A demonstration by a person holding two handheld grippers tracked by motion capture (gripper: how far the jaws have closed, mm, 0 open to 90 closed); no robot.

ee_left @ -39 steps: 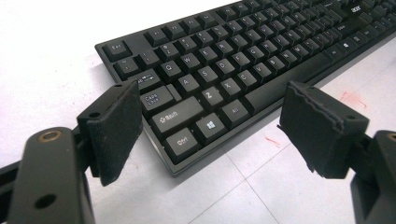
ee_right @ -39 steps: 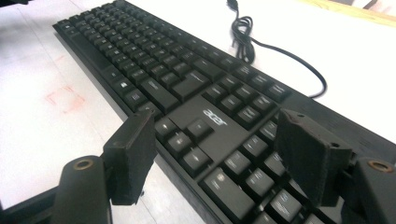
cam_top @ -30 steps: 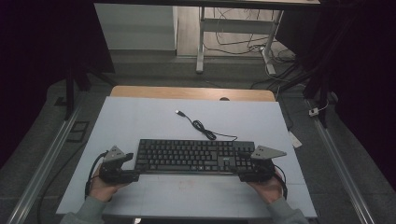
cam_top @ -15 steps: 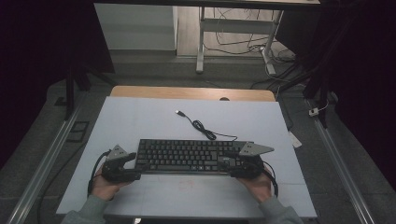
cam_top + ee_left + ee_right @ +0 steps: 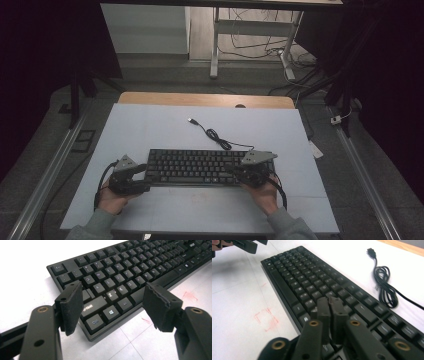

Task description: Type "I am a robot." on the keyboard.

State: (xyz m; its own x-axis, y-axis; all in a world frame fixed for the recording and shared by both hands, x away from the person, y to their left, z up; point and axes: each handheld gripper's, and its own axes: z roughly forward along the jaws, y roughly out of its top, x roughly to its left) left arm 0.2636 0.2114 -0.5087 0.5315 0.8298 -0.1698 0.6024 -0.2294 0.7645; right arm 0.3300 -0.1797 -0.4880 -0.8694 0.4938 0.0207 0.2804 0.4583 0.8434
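Note:
A black keyboard lies flat near the front of the white table. Its black cable coils behind it and ends in a USB plug. My left gripper is open, its jaws either side of the keyboard's near left corner without touching it; they have just been closing a little. My right gripper has just closed and is shut, empty, its tips over the keys at the right end. The left gripper also appears far off in the right gripper view.
A wooden strip runs along the table's far edge. Faint red marks lie on the table in front of the keyboard. Metal rails flank the table, and desk legs with cables stand beyond.
My right hand has slid left from the keyboard's right end onto the keys, and its jaws have shut. The left hand has stayed at the left corner.

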